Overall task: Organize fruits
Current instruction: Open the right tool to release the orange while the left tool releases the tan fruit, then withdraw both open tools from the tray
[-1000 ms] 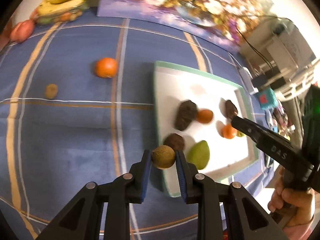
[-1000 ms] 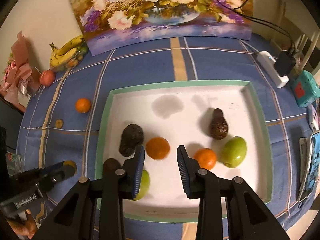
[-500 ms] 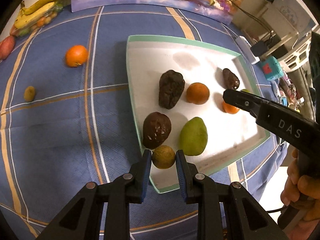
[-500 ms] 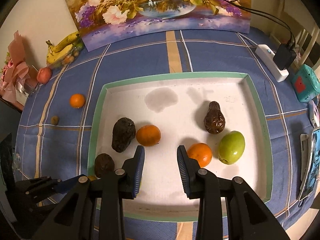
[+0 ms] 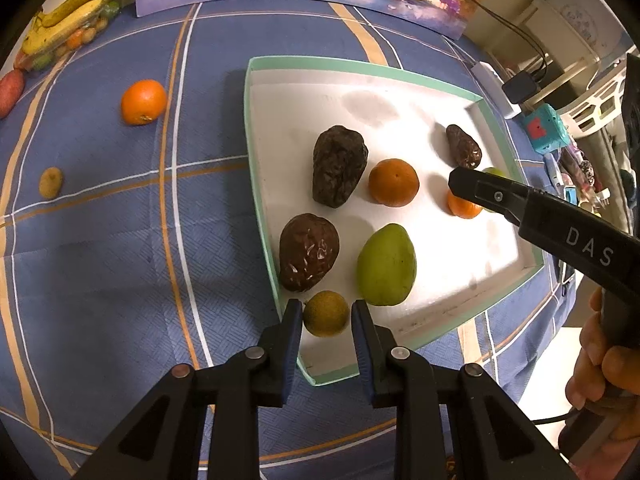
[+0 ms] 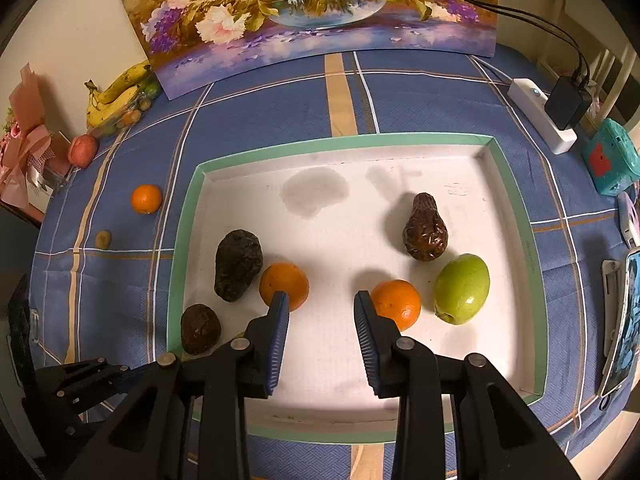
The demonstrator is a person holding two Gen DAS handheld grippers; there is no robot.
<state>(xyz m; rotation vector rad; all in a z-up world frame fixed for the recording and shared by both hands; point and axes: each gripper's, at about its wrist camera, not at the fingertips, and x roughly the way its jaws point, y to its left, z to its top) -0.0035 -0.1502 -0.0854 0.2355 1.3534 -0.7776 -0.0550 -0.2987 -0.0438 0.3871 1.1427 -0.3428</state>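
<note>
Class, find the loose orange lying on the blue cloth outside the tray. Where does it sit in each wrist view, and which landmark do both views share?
Left wrist view: the orange lies upper left, left of the tray.
Right wrist view: the orange lies at left, left of the tray.
Shared landmark: the bananas beyond it.

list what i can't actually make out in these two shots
- Small brownish-green fruit: the left wrist view shows it between the left gripper jaws with slight gaps, so whether it rests on the tray is unclear; the right wrist view hides it behind the right gripper.
- Green fruit at the tray's far side: mostly covered by the right gripper's finger in the left view.
- Small fruits under the bananas: too small to identify.
</note>
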